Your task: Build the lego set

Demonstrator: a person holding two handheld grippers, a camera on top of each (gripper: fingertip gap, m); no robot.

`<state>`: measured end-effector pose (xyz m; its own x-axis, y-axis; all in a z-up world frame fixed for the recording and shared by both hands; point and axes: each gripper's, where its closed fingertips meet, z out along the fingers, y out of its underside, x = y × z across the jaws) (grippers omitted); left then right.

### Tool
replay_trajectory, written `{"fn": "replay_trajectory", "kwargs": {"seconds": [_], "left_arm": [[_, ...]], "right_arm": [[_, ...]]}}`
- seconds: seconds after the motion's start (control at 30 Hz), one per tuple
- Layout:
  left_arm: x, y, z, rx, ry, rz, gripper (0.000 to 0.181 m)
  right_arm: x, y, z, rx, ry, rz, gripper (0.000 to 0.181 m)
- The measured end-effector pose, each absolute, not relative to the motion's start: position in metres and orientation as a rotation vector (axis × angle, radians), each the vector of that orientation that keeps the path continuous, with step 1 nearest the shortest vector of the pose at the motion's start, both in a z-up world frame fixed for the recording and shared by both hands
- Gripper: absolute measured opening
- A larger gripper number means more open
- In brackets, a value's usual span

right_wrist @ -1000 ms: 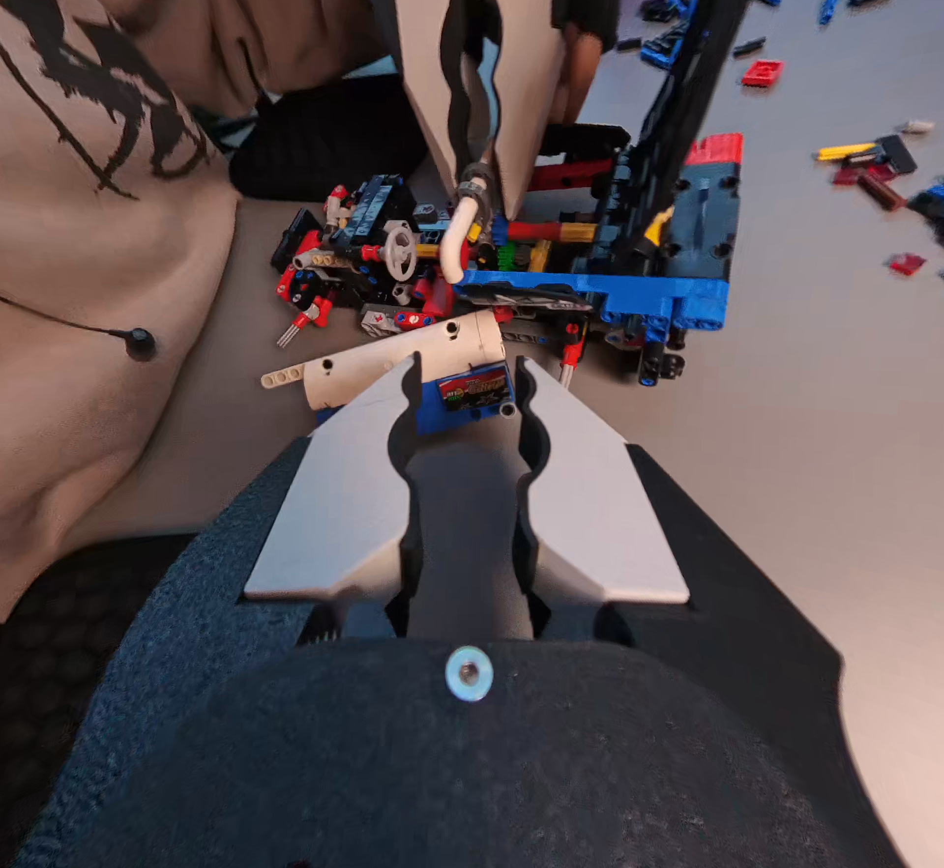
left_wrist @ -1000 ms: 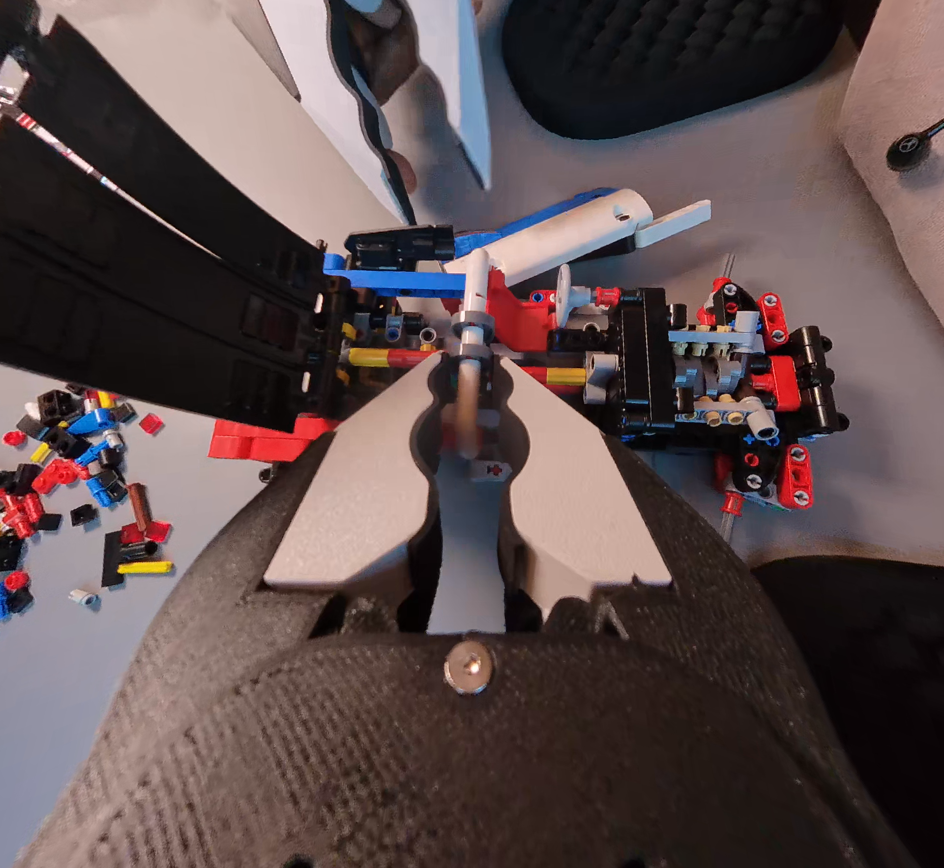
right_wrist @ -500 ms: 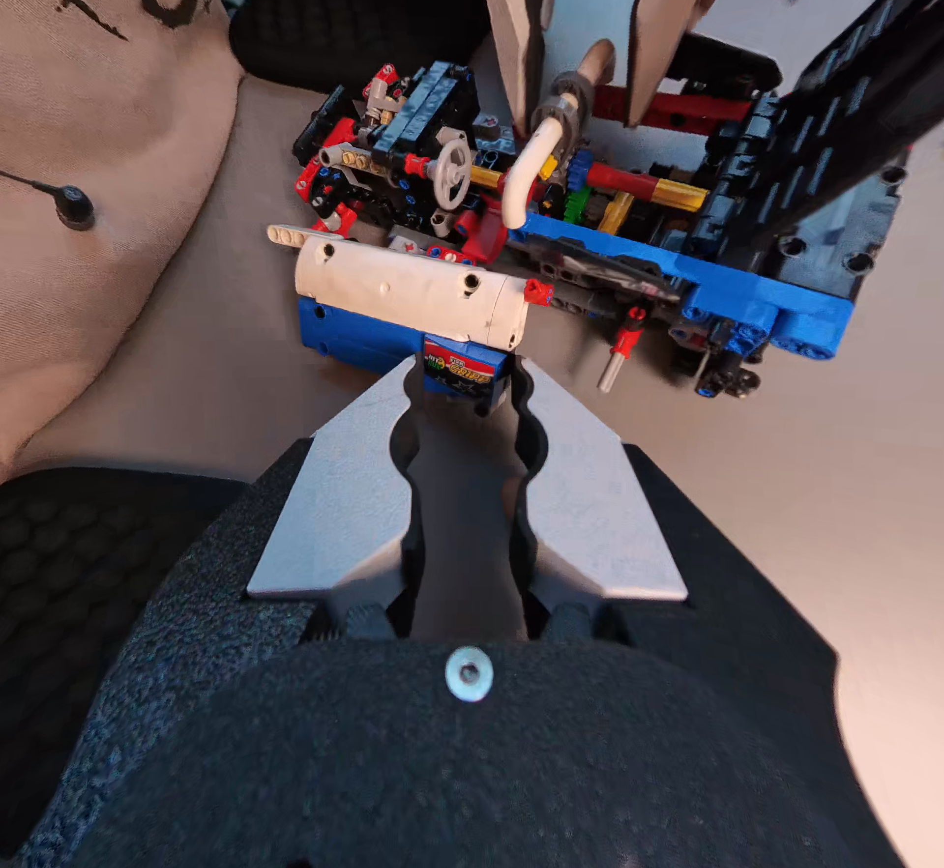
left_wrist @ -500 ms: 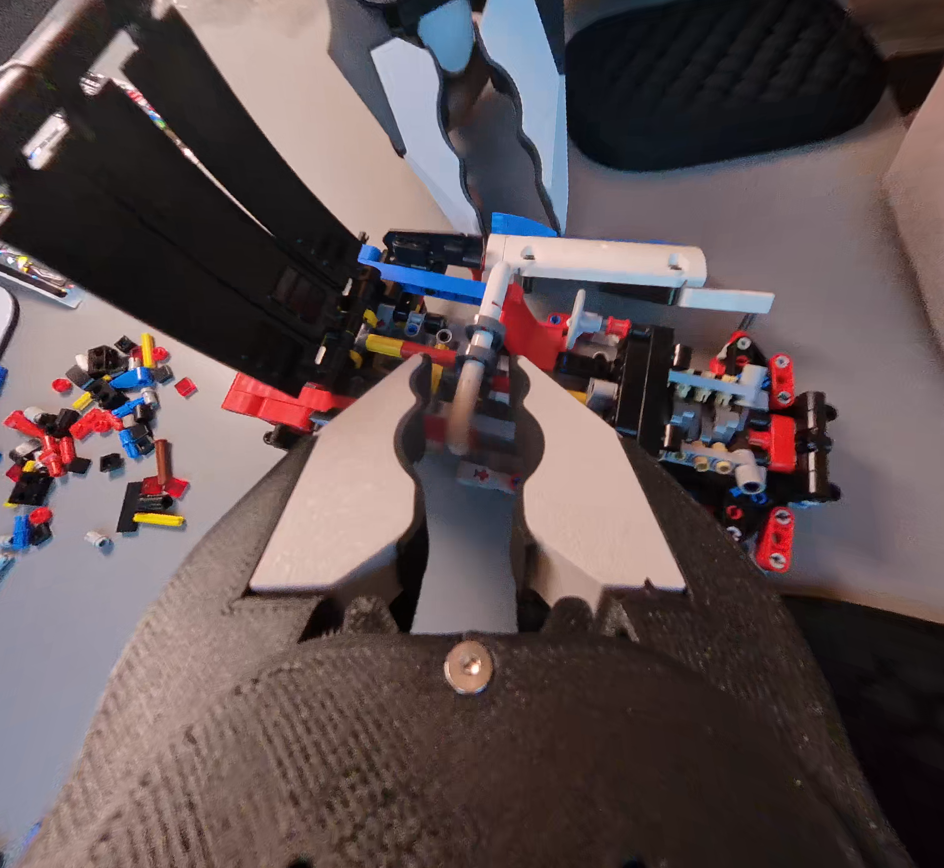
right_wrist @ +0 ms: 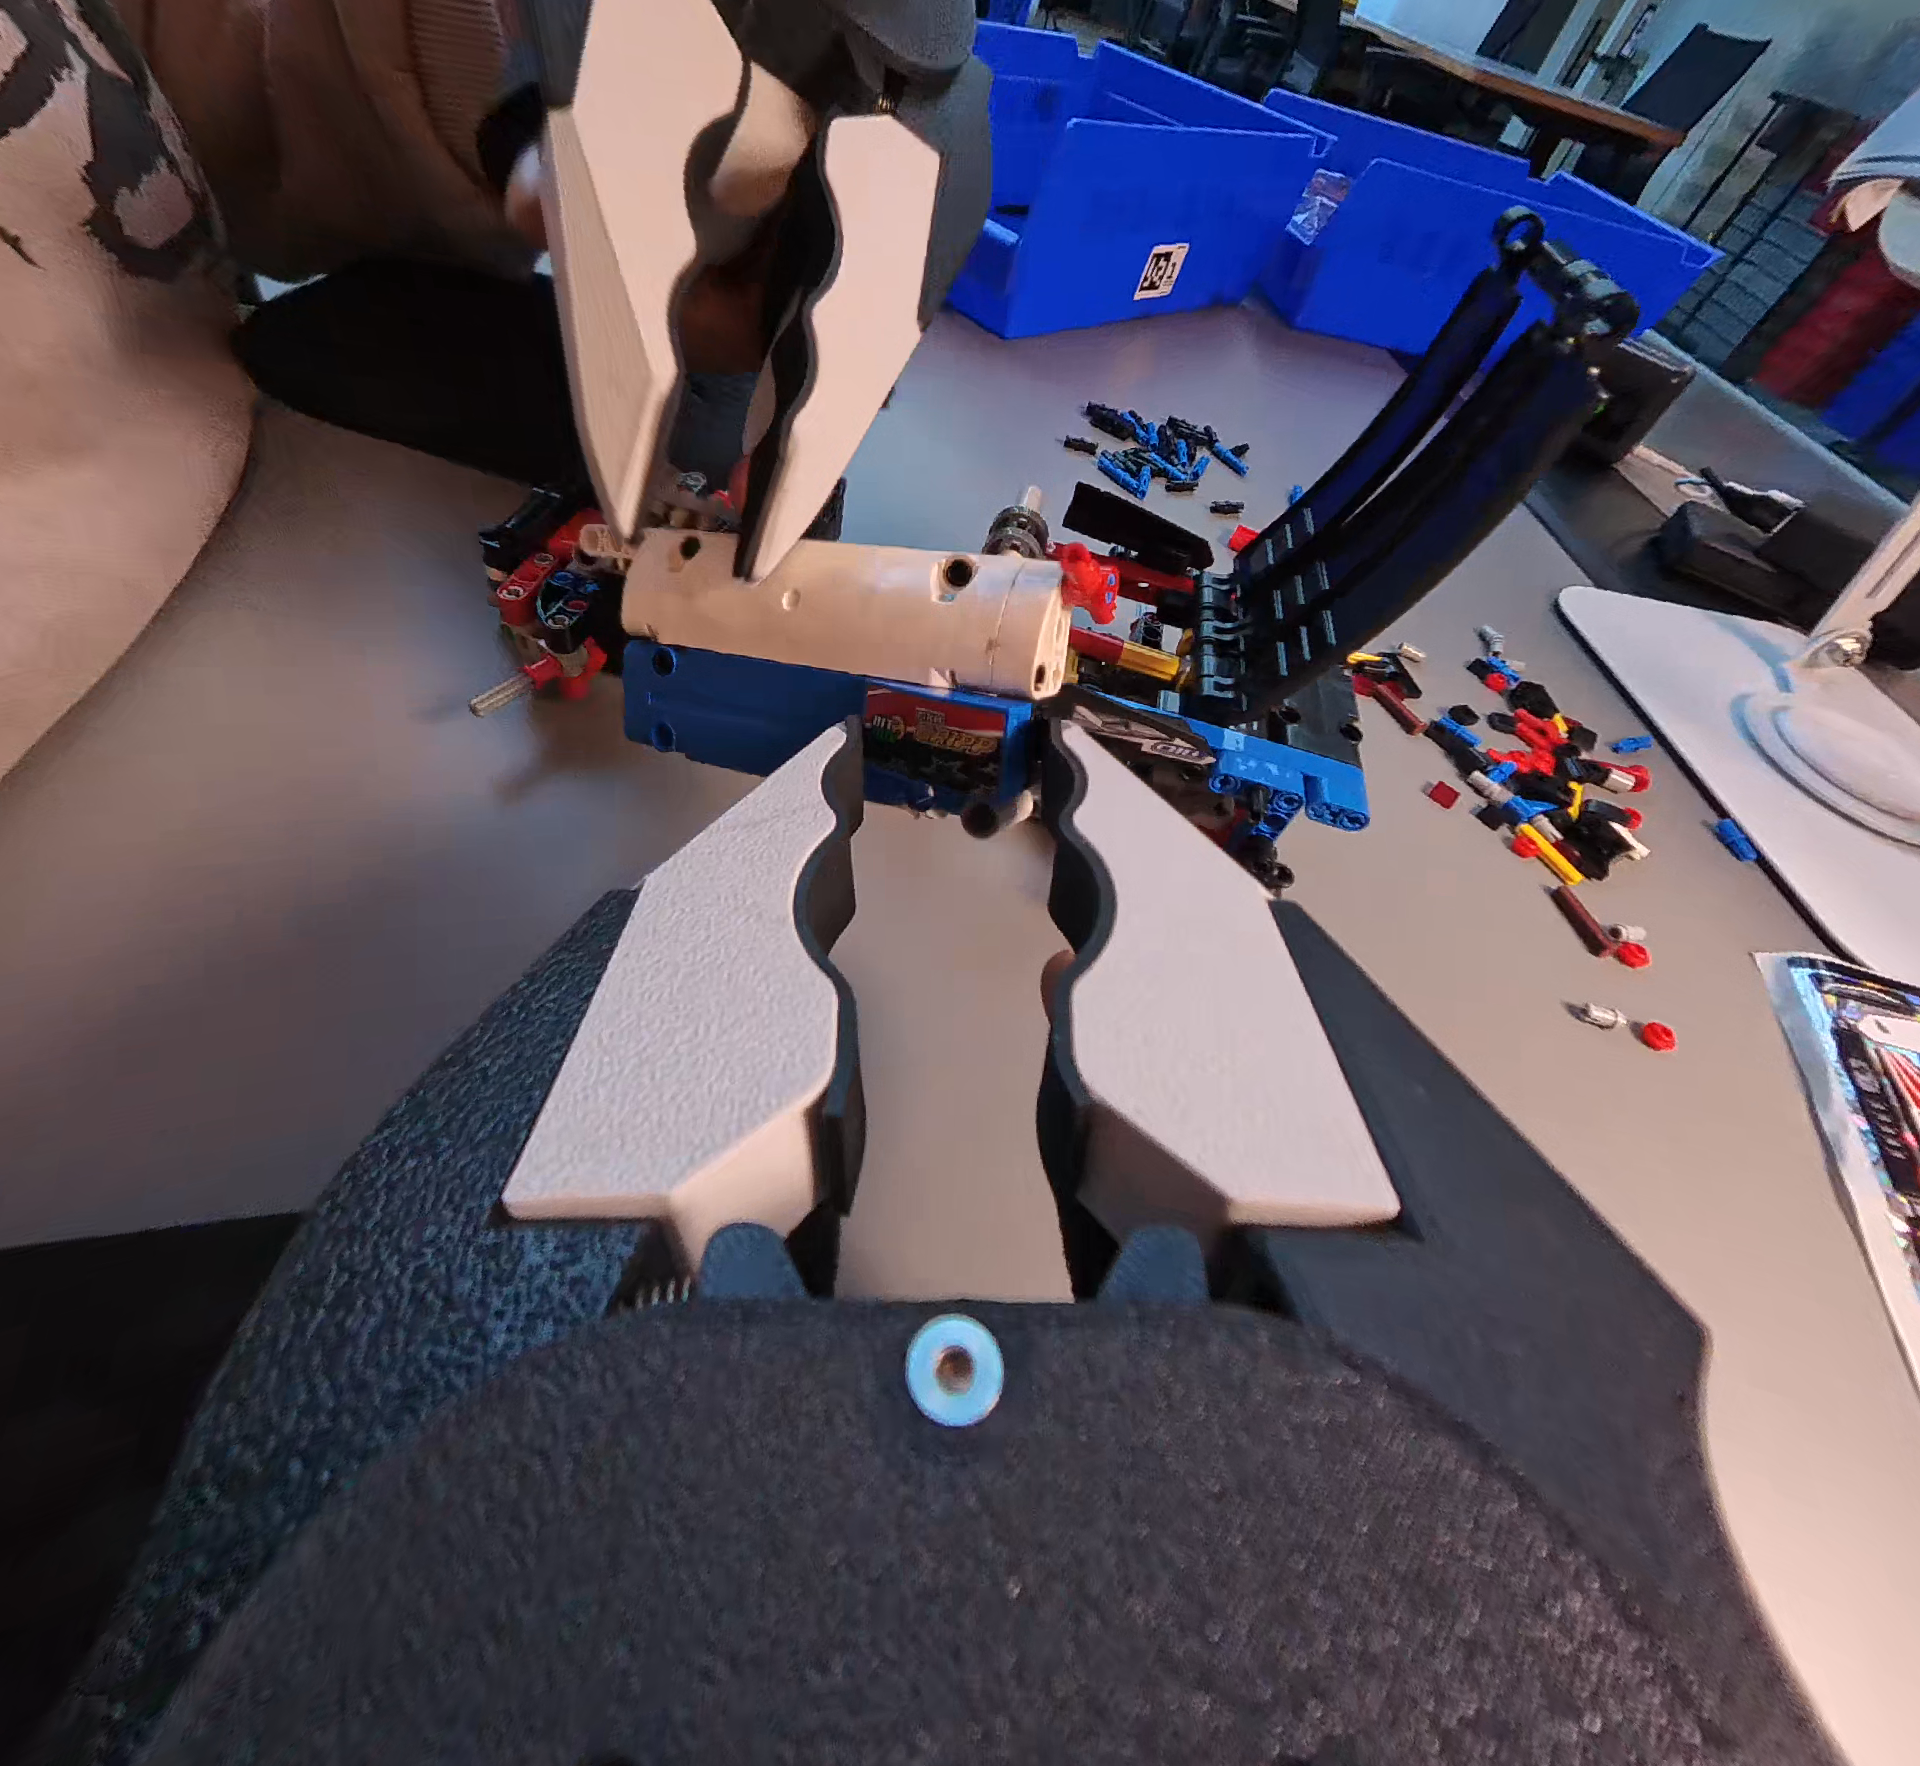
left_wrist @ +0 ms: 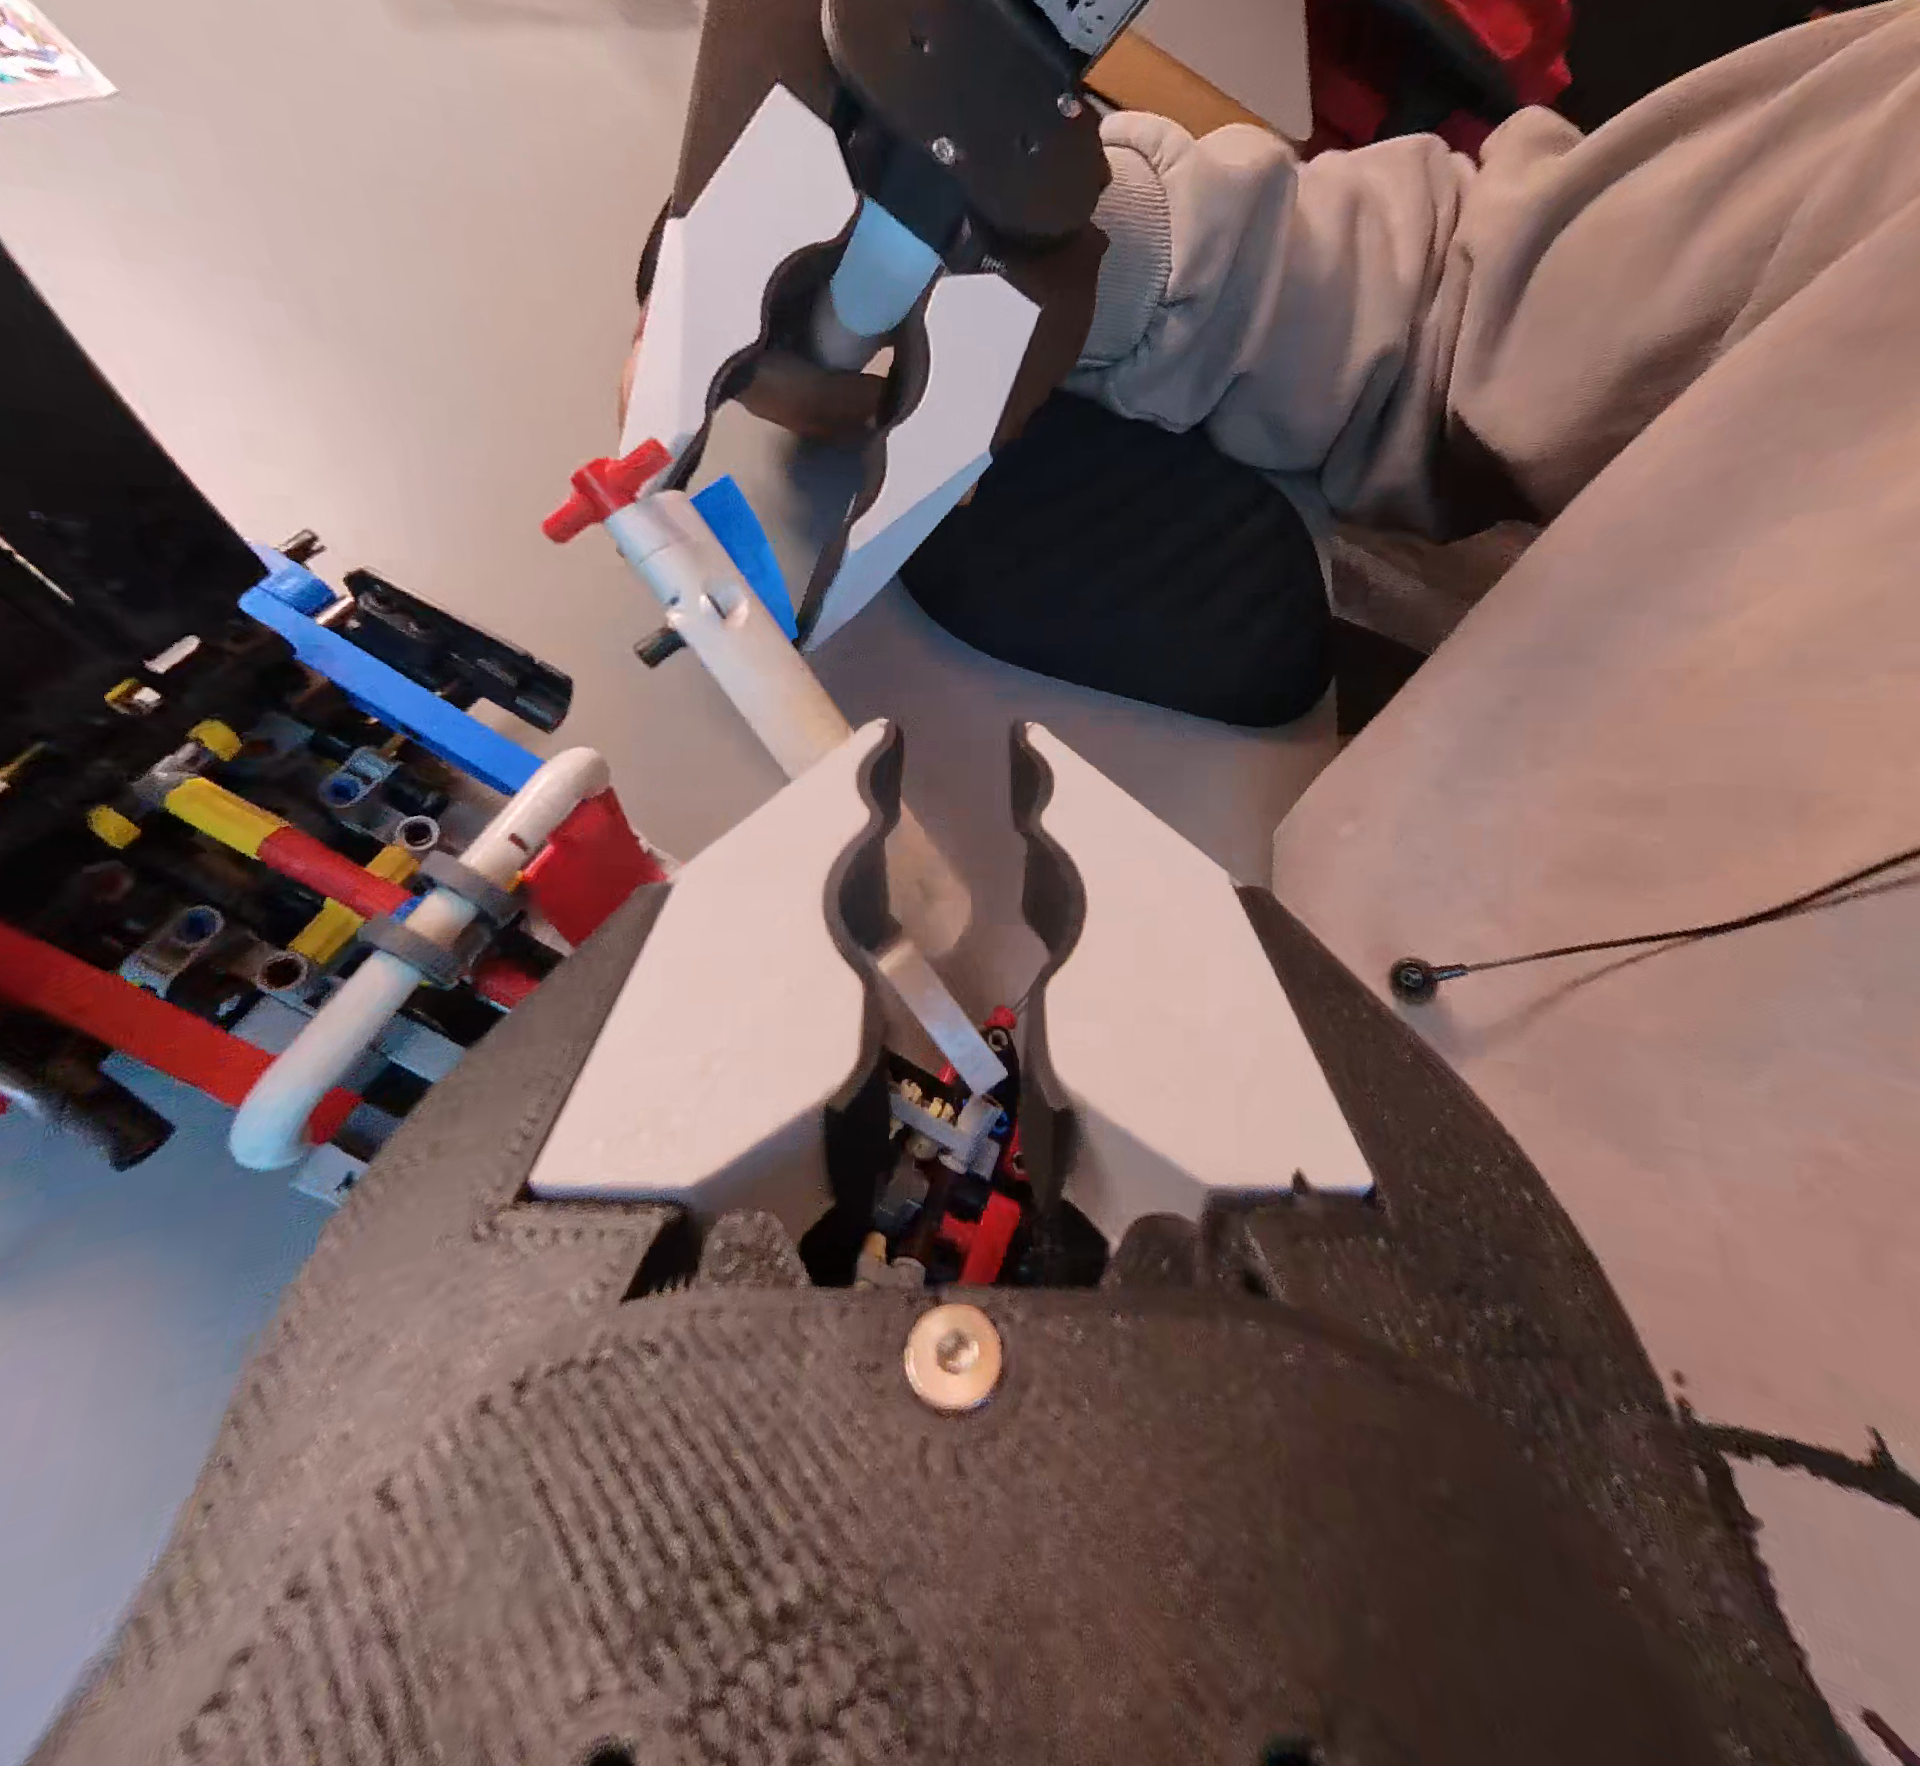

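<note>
My left gripper [right_wrist: 691, 521] straddles the white cylinder [right_wrist: 831, 610] atop the lego model [right_wrist: 1039, 677] on the grey table [right_wrist: 312, 885], grip uncertain; my right gripper [right_wrist: 951, 760] hangs unclenched just before its blue side panel [right_wrist: 748, 708]

1. The lego model [right_wrist: 935, 677] shows a white cylinder above blue panels, with red, yellow and black parts.
2. Loose pieces [right_wrist: 1538, 781] on the grey table [right_wrist: 312, 885] are red, black, blue and yellow.
3. Both grippers have pale grey fingers [right_wrist: 707, 1010] edged in black, on textured black bodies.
4. The storage bins [right_wrist: 1143, 199] are blue.
5. The sleeve [left_wrist: 1299, 293] is beige.
</note>
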<state>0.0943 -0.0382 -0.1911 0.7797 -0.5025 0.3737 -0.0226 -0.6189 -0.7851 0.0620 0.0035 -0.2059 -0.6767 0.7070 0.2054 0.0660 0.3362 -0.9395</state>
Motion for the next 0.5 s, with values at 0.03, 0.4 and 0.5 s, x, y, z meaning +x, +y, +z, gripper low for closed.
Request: {"fn": "replay_trajectory", "kwargs": {"seconds": [0.03,0.4,0.5], "left_arm": [[0.096,-0.036,-0.196,-2.160,0.383,-0.720,0.008],[0.070,-0.035,-0.198,-2.233,0.273,-0.577,0.035],[0.081,-0.034,-0.204,-2.231,0.299,-0.625,0.023]], "right_arm": [[0.061,0.003,-0.207,-0.673,-1.998,1.350,0.032],[0.068,-0.002,-0.201,-0.536,-1.930,1.277,0.032],[0.072,-0.008,-0.192,-0.478,-1.889,1.282,0.032]]}}
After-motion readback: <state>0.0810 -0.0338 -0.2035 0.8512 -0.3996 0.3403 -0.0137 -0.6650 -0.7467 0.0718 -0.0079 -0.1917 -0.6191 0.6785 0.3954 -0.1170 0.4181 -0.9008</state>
